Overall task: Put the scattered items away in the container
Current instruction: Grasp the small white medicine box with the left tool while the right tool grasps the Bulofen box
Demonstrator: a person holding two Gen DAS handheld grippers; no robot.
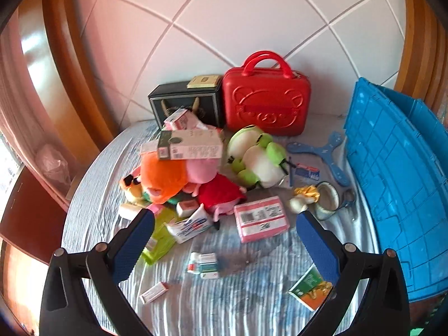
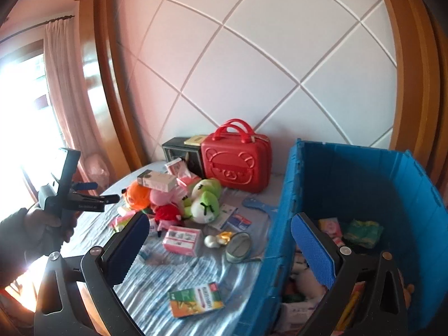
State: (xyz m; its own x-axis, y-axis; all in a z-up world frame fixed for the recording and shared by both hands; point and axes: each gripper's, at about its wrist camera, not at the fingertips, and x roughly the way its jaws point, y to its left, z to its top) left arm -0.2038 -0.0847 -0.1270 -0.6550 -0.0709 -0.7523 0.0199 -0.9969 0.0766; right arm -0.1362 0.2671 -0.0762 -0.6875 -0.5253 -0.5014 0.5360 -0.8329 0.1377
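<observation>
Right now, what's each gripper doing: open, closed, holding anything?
Left gripper: open, empty, above the bed clutter.
Right gripper: open, empty, at the blue crate edge.

You are in a home bedroom: striped bed sheet (image 1: 224, 308), padded headboard (image 2: 280, 56), window curtain (image 2: 64, 84), plush toys (image 1: 257, 156).

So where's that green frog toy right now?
The green frog plush lies on the striped bedcover, mid-view for both cameras, just in front of the red case and right of the orange plush.

Plush toys (image 1: 196, 176) and small boxes (image 1: 260, 218) strewn on striped bedding, blue crate (image 2: 364, 184) alongside, partly filled
</observation>
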